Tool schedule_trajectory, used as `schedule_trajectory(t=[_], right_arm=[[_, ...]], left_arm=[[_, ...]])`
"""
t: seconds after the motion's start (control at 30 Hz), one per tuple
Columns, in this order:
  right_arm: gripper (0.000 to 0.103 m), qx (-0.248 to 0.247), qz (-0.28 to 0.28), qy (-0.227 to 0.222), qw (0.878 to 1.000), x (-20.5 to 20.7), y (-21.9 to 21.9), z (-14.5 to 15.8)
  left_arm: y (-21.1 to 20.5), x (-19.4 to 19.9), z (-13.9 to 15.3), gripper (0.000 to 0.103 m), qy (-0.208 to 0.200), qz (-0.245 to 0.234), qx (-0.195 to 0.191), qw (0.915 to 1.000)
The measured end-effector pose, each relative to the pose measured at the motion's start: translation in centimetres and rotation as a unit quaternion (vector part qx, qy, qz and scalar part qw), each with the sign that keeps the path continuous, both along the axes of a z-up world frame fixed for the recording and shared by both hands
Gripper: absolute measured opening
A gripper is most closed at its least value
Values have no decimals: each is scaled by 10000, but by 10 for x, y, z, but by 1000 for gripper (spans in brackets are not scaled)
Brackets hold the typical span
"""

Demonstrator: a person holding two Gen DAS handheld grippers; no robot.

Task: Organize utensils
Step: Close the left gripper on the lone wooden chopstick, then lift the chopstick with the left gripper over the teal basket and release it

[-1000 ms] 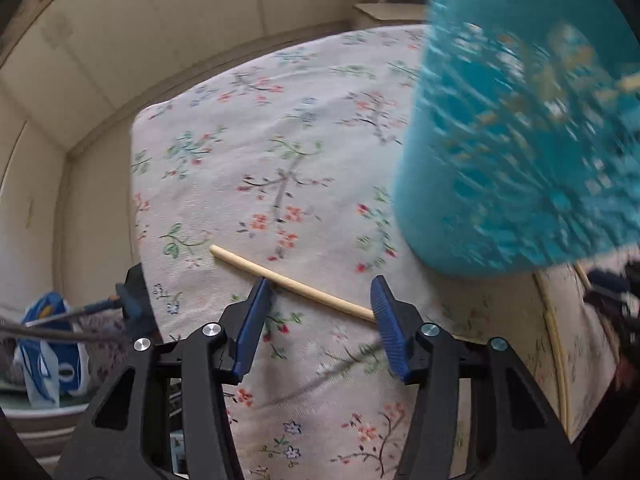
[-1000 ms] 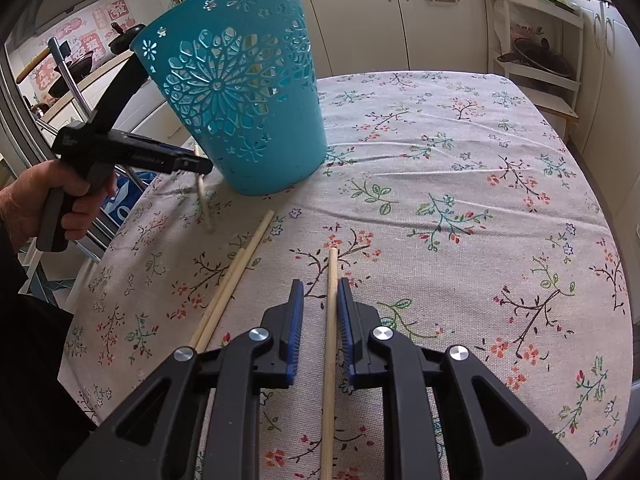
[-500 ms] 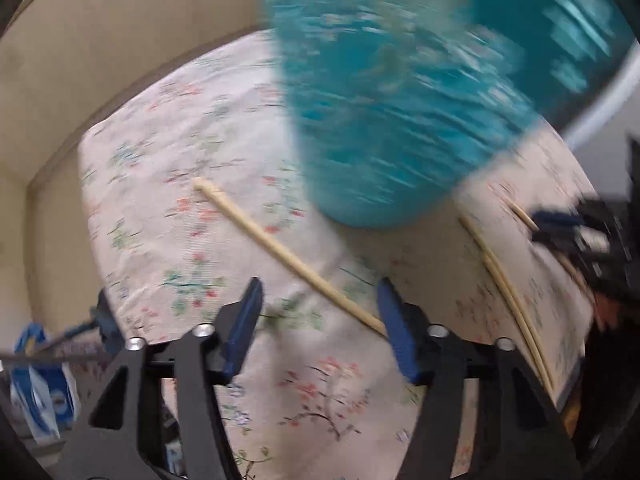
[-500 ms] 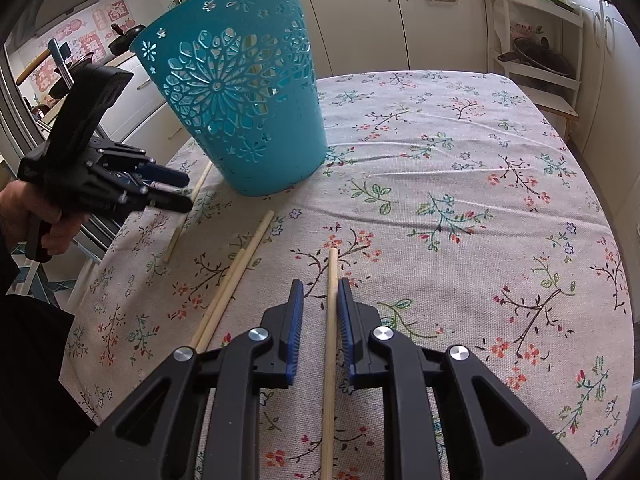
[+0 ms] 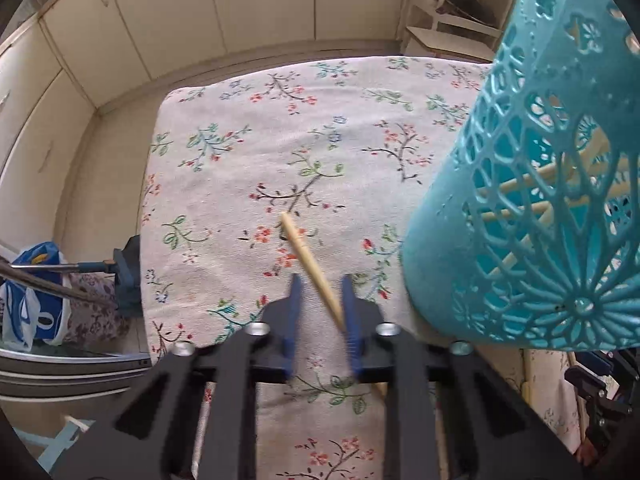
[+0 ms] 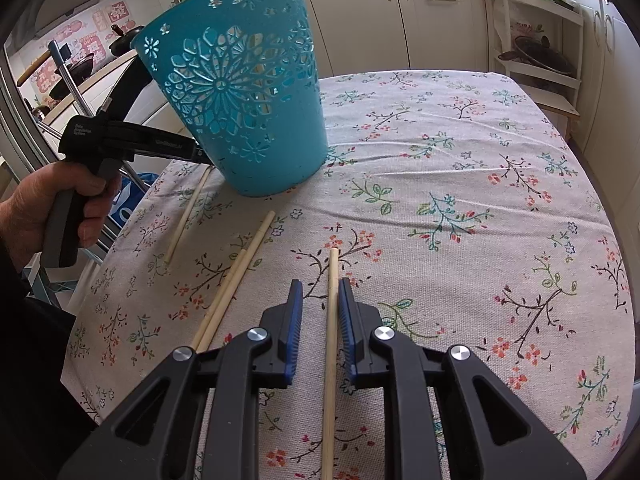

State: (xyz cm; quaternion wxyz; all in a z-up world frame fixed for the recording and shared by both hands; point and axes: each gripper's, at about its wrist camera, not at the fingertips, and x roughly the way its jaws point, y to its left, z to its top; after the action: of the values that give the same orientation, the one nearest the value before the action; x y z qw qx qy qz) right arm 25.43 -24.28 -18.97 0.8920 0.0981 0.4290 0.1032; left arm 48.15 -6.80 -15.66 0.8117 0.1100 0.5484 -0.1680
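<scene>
**Chopsticks between both claws**

A pale wooden chopstick (image 5: 308, 258) lies on the floral table (image 5: 240, 160) between the released left claw (image 5: 321, 300). The released right claw (image 6: 317, 308) straddles another chopstick (image 6: 331, 320). A teal cutout basket (image 6: 244, 92) stands ahead-left of it.

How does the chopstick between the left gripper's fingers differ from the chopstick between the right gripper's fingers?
The left gripper has its chopstick lying diagonally across the gap, close beside the teal basket. The right gripper has its chopstick running straight along the fingers, farther from the basket. Both are pale wooden sticks resting on the floral tablecloth, and neither looks clamped.
</scene>
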Motion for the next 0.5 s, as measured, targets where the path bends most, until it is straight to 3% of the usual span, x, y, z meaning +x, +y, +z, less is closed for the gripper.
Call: schedule_trajectory(t=[0.27, 0.5], right_arm=[[19, 74, -12, 10, 10000, 1, -1, 0], [19, 81, -10, 12, 10000, 1, -2, 1]], left_arm=[[9, -33, 12, 4, 124, 75, -276, 9995], [60, -77, 69, 4, -355, 511, -1057, 9925]])
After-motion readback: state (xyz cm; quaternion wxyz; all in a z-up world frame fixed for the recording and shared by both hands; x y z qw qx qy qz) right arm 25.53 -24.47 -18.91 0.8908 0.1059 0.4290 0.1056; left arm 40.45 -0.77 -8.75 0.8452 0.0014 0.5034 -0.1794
